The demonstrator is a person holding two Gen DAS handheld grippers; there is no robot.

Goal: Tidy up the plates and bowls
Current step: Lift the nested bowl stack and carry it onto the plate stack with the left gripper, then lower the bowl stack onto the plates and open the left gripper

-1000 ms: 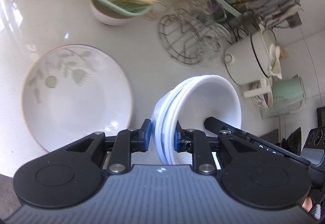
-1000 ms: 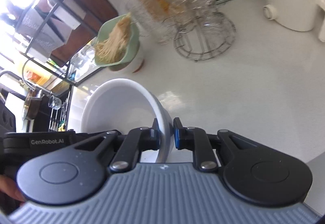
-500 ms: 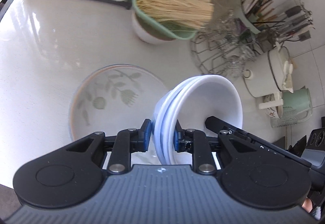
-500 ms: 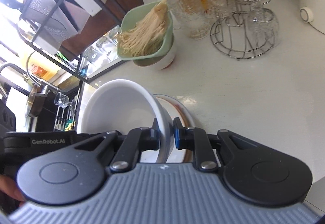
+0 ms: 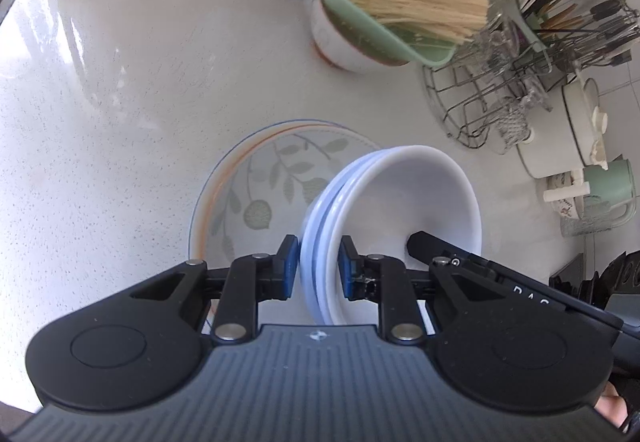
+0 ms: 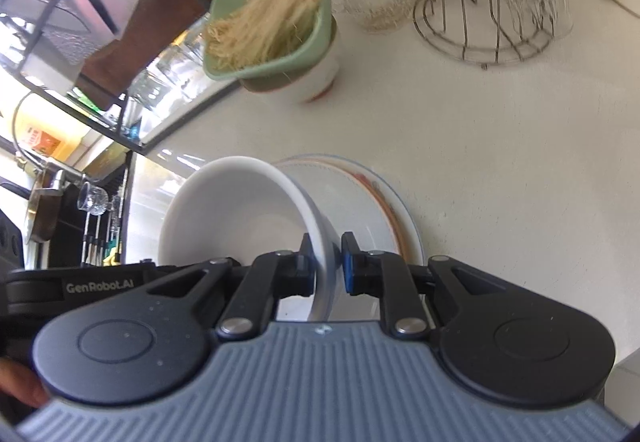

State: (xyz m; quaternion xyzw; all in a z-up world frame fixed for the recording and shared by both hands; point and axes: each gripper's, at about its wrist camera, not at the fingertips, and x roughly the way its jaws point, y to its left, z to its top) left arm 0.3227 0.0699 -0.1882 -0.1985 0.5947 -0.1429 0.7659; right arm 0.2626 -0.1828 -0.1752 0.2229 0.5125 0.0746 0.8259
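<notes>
Left fingers: the left gripper [image 5: 319, 268] has its blue pads [image 5: 291, 268] nearly closed, pinching one rim of the stack of white bowls [image 5: 404, 201].
Right fingers: the right gripper [image 6: 326, 266] is closed tight on the opposite rim of the stack of white bowls [image 6: 240, 213].
Load: nested bowls, tilted, carried between both grippers, directly above the leaf-patterned plate [image 5: 256, 177].
Plate: flat on the white countertop [image 5: 140, 89], partly hidden by the stack.
Beyond the plate: green basket of dry noodles [image 5: 392, 5] on a white bowl, then the wire glass rack [image 5: 488, 97].
Step in hand: bringing the stack down onto the plate; contact cannot be confirmed.
Next move: level the stack, centre it over the plate well, lower until seated, then release both rims together.
</notes>
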